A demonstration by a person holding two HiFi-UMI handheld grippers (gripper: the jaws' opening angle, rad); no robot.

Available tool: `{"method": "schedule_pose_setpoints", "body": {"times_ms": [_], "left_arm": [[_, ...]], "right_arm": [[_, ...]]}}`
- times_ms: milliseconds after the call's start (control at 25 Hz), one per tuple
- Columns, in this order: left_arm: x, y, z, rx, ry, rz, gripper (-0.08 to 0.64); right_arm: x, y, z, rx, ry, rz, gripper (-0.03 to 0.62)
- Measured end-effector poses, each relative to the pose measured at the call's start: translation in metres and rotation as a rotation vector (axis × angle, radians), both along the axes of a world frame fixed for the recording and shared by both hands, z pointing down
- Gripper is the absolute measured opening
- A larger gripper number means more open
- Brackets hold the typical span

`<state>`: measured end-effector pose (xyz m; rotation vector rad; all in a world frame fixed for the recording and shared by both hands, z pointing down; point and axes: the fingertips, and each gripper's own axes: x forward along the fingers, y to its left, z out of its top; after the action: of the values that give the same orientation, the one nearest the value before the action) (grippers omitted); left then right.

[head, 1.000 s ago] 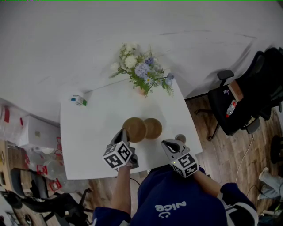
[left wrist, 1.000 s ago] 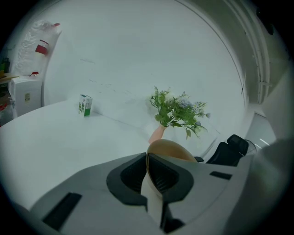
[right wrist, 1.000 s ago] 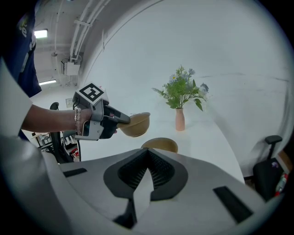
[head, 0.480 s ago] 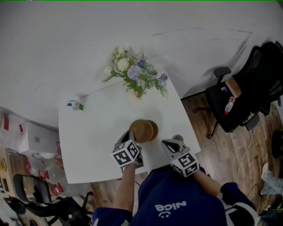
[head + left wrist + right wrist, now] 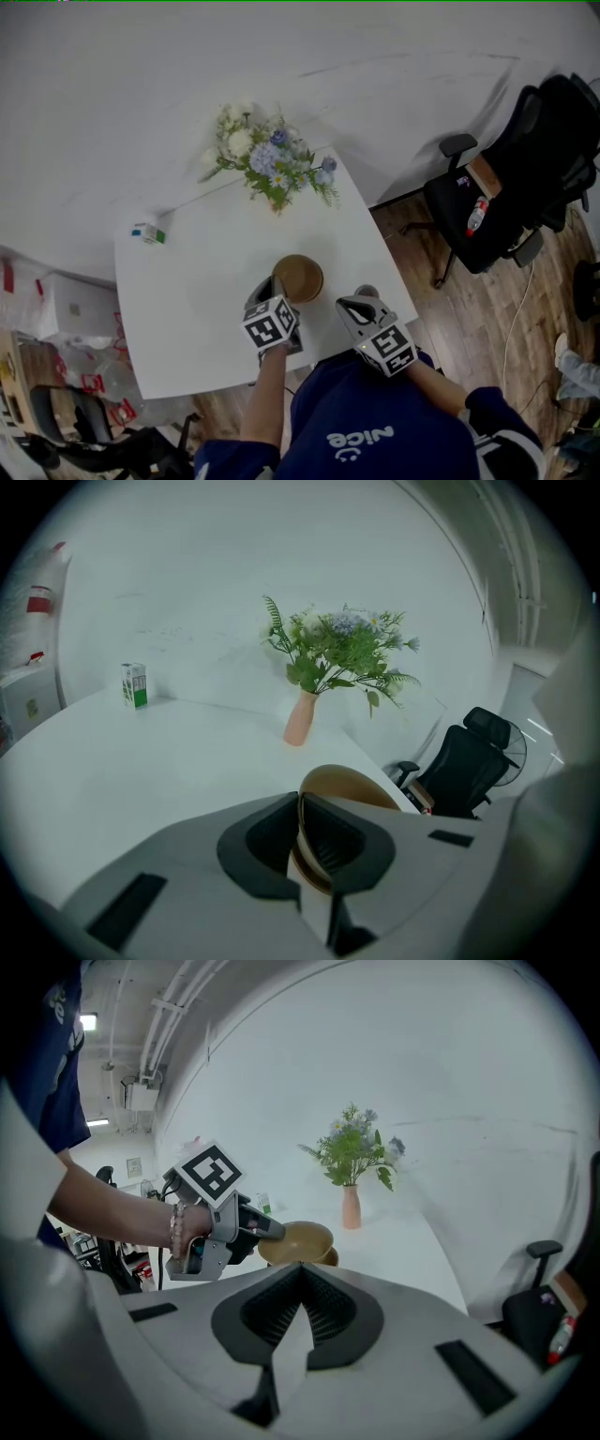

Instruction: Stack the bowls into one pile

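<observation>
- Left arm: my bare left forearm reaches up from the bottom of the head view. The left gripper (image 5: 273, 287) points forward and slopes down toward the middle of the counter (image 5: 206, 281).
- Left fingers: they are narrowed onto the near rim of the upper bowl (image 5: 352, 785), which stands between them in the left gripper view.
- Right arm: in a dark blue sleeve and bent at my side. The right gripper (image 5: 345, 304) is low over the counter's near edge, just right of the bowls.
- Right fingers (image 5: 323, 1309): pressed together, with nothing between them.
- Bowls, two: both are brown. The upper bowl (image 5: 298, 1239) sits over the lower bowl (image 5: 330, 1258), and only a sliver of the lower one shows beneath its right side. I cannot tell whether they touch. From above, the upper bowl (image 5: 300, 277) covers the lower one completely.
- Other things, one of each: a vase of flowers (image 5: 270, 169) at the counter's far side, a small carton (image 5: 147, 232) at its far left corner, and a black office chair (image 5: 506, 206) on the floor to the right.
- Change: a second ago the two bowls stood side by side, and half a second ago they overlapped. Now they are in line, because the left gripper has carried its bowl rightward. The right gripper has kept its place.
</observation>
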<state>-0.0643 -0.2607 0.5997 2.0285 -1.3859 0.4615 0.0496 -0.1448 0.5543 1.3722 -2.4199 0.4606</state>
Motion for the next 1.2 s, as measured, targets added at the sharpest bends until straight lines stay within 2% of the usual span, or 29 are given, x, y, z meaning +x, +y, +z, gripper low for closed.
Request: {"method": "schedule_pose_setpoints", "body": {"times_ms": [120,240,440,680,720,800,960,1200], "left_arm": [[0.006,0.001,0.003,0.013,0.004,0.015,0.032],[0.008,0.000,0.008,0.024,-0.025,0.011,0.032],[0.011,-0.003,0.001,0.120,-0.086,0.031,0.034],[0.013,0.000,0.008,0.096,-0.088,0.054,0.035],[0.016,0.000,0.008,0.090,-0.077,0.064,0.056],[0.020,0.003,0.009,0.076,-0.050,0.081,0.161],[0.021,0.006,0.005,0.098,-0.041,0.078,0.169],[0.017,0.013,-0.023,0.190,-0.021,0.074,0.186]], "right_arm": [[0.004,0.000,-0.001,0.003,0.002,0.010,0.023],[0.009,0.001,0.000,0.002,0.001,0.023,0.023],[0.015,0.000,-0.001,0.004,-0.002,0.039,0.023],[0.014,0.001,0.000,0.000,-0.002,0.030,0.023],[0.014,0.001,0.000,-0.001,-0.001,0.028,0.023],[0.014,0.001,0.001,-0.002,-0.002,0.027,0.023],[0.016,0.003,0.000,-0.004,-0.013,0.040,0.023],[0.028,0.001,-0.006,0.014,-0.053,0.109,0.023]]}}
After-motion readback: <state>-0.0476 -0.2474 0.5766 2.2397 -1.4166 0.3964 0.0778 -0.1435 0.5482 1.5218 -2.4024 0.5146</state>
